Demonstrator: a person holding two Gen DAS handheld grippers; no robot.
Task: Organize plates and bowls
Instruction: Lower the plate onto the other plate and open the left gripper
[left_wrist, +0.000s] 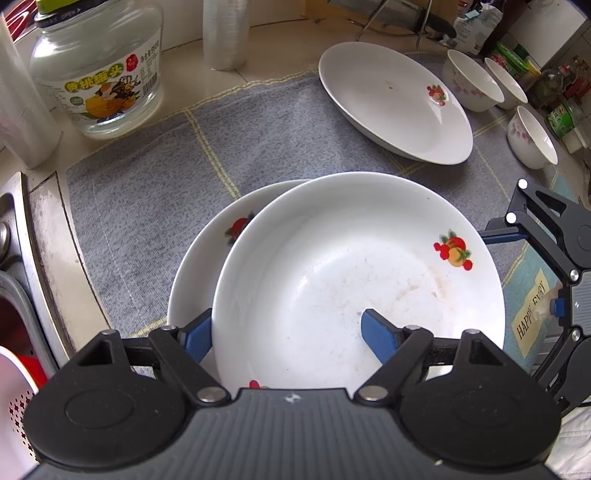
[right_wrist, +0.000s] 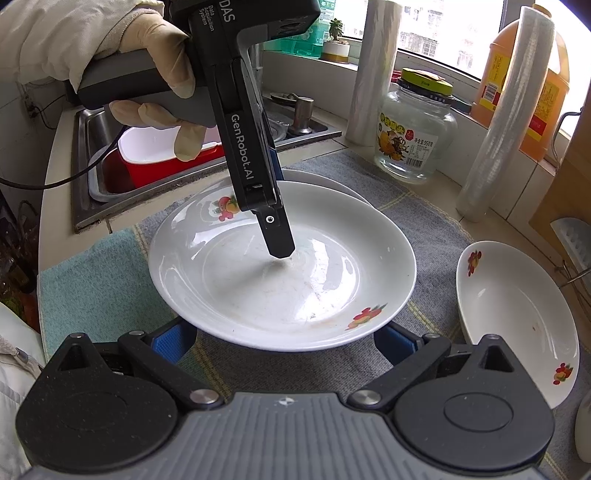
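Note:
Two white plates with fruit prints are stacked off-centre on the grey mat. The top plate partly covers the lower plate. My left gripper points steeply down and is shut on the top plate's side wall. One finger rests inside the plate, and the other is outside the rim. My right gripper is open at the plate's opposite edge, its tips hidden under the rim. A third plate lies apart, with three flowered bowls beyond it.
A glass jar and rolls of cling film stand behind the mat. The sink holds a red tub. An orange bottle stands by the window. A gloved hand holds the left gripper.

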